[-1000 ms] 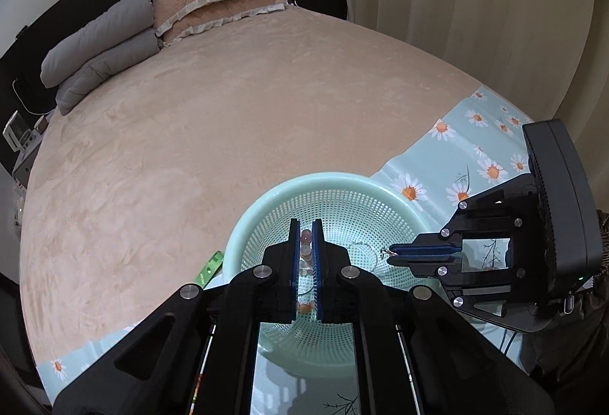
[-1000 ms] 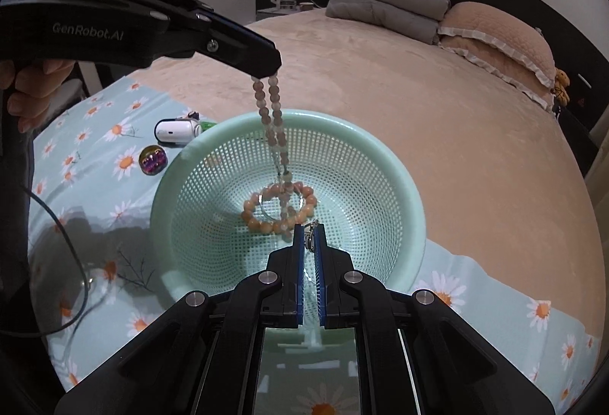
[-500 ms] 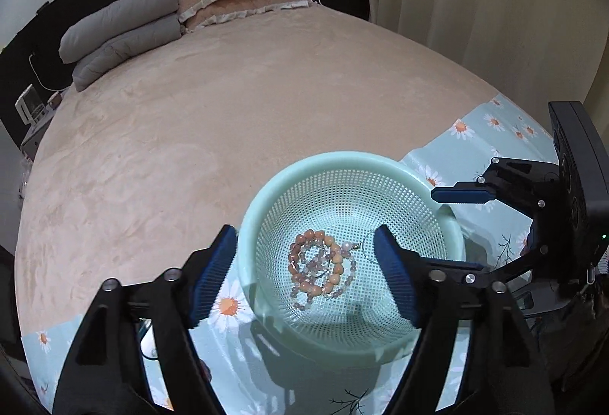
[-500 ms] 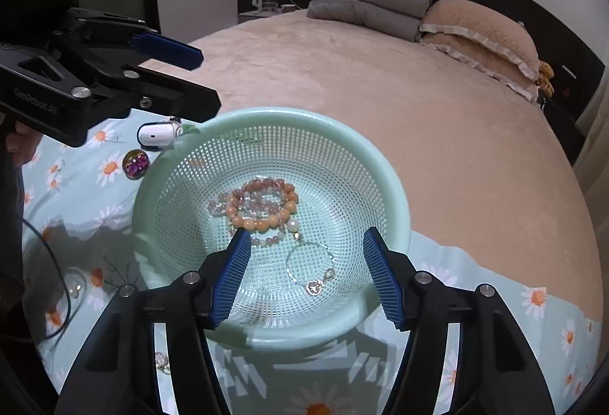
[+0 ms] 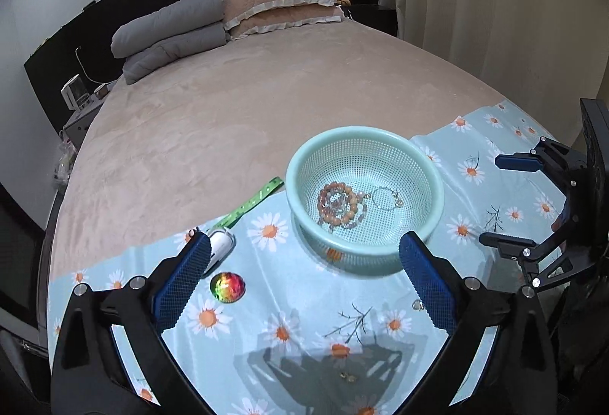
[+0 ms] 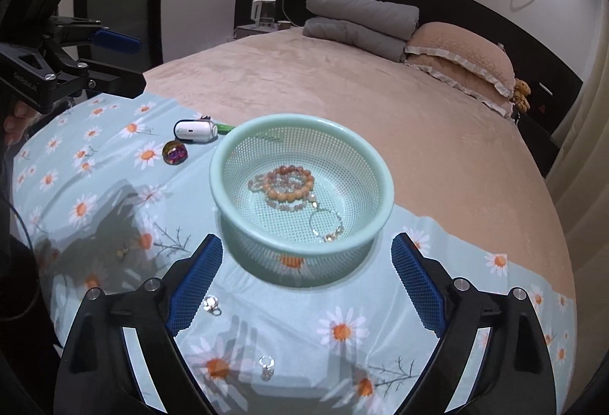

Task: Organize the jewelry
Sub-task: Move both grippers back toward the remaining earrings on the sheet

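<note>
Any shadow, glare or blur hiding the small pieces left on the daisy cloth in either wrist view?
Left wrist: sharp, edges fisheye-bent; the left gripper casts a shadow over the tiny pieces on the cloth, dim but visible. Right wrist: also sharp; two clear charms lie in light shade near its open right gripper; the iridescent stone glints.

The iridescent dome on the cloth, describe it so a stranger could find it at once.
On the daisy cloth beside the mint basket, left of it in the right wrist view, lies a white capsule. Just nearer sits the dome: small, round, glassy, flashing rainbow colours, unlike anything around it.
</note>
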